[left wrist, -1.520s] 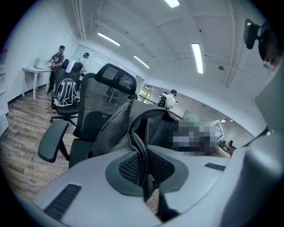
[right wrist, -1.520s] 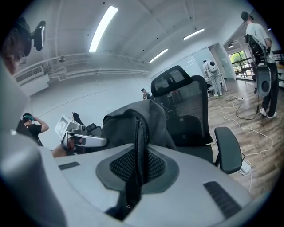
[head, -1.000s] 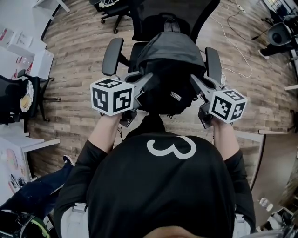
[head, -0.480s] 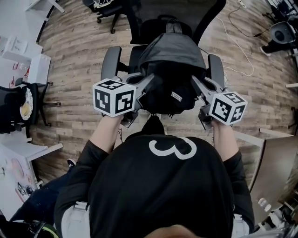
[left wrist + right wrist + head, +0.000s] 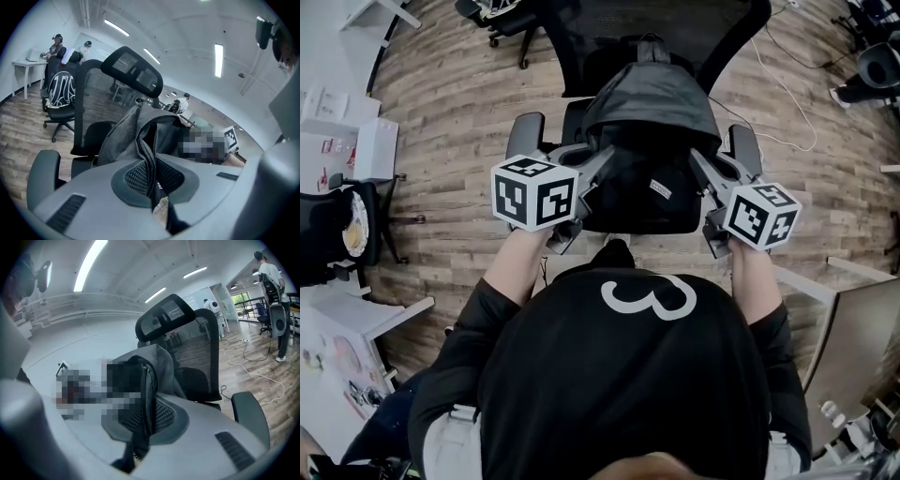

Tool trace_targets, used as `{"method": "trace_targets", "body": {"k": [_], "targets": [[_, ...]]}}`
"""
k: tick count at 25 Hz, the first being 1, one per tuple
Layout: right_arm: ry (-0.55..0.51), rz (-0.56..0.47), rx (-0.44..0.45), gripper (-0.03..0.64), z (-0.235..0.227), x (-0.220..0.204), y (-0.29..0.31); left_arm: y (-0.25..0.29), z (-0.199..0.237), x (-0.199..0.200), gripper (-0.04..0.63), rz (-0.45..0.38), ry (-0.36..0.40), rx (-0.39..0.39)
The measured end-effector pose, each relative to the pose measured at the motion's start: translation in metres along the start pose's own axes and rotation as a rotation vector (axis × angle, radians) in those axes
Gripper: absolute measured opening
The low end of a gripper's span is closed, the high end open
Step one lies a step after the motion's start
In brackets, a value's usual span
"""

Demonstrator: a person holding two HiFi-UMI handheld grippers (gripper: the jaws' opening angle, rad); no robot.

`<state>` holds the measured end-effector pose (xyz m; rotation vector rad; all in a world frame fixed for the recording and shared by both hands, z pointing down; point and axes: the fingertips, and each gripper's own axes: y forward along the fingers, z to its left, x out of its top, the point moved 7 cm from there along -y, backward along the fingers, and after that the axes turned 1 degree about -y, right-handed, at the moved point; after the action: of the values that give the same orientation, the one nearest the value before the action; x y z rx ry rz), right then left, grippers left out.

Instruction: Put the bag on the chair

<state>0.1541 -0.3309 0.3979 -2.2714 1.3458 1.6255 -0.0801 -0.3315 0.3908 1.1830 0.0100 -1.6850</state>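
Bag: the black backpack hangs between the two pairs of jaws, pinched at each side, its body ahead of and below them.
Left gripper: jaws together, clamped on a fold of the bag's dark edge.
Right gripper: jaws likewise together, clamped on the opposite edge fold.
Chair: straight ahead of both pairs of jaws, with the mesh backrest just beyond the bag, the armrests outside the grippers and the seat beneath.
Done: the bag is up and brought over the seat, between the armrests.
Left: whether its bottom touches the seat cannot be told. It likely needs lowering until the seat bears it, then both grips released.
Around: a wooden floor.
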Motion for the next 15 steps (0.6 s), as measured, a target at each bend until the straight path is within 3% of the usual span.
{"method": "trace_targets", "body": {"k": [15], "targets": [[0.023,0.026,-0.06,0.035,-0.042,0.024,0.059,0.05,0.059,0.04,0.026,0.063,-0.013,-0.02]]}}
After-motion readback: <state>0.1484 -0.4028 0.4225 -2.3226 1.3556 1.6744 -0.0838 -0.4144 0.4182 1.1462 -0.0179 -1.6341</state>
